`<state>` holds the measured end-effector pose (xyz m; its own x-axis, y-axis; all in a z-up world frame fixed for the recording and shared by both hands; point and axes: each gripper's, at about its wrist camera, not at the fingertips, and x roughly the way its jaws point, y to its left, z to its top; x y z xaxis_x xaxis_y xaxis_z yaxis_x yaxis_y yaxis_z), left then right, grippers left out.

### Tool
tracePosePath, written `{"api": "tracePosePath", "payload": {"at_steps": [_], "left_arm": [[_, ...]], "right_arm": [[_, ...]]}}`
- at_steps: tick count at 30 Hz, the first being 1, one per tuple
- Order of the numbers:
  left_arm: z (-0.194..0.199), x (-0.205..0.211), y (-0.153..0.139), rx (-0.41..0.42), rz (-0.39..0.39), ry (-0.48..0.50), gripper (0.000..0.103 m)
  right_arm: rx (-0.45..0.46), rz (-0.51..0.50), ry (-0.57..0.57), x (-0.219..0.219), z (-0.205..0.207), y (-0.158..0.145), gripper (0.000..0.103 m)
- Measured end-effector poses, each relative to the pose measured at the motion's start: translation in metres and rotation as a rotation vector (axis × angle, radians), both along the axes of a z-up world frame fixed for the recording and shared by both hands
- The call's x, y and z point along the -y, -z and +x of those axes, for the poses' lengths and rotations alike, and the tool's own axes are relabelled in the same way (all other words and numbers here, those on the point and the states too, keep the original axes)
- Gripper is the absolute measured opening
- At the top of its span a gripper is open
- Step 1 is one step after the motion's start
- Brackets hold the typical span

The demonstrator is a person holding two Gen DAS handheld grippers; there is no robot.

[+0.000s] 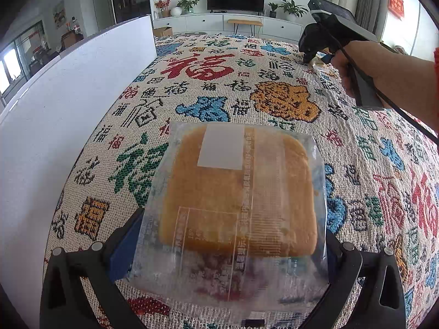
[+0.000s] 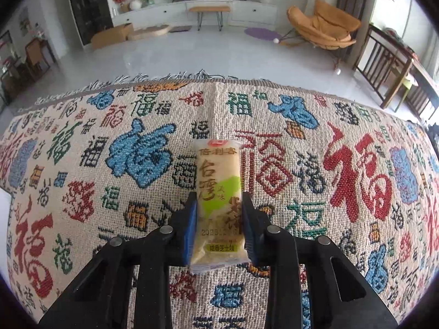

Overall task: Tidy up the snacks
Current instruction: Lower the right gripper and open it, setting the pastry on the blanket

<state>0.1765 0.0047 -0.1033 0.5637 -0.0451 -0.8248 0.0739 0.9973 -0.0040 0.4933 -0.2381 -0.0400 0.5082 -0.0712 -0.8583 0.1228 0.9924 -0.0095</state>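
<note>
The left gripper holds one square golden cake in a clear wrapper, its two blue-padded fingers pressed against the packet's left and right edges; the packet sits above the woven cloth. The right gripper is clamped on one narrow rice cracker packet, yellow and green with printed characters, its two blue pads squeezing the lower half while the upper half sticks out forward over the cloth. From the left wrist view, the right gripper appears far off, with the person's right hand on its handle. One white board stands along the cloth's left side.
</note>
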Motion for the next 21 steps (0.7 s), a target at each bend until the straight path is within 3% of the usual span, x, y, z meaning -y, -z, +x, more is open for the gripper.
{"api": "tracePosePath", "payload": {"at_steps": [7,15,21], "left_arm": [[0.0,0.0,0.0,0.0,0.0,0.001,0.103],[0.0,0.0,0.0,0.0,0.001,0.0,0.103],[-0.001,0.0,0.0,0.0,0.001,0.0,0.103]], "right_arm": [[0.047,0.059,-0.117,0.001,-0.044,-0.01,0.03],[0.08,0.158,-0.276,0.009,-0.153,-0.029,0.031],[0.115,0.13,-0.354,0.018,-0.246,-0.033,0.031]]}}
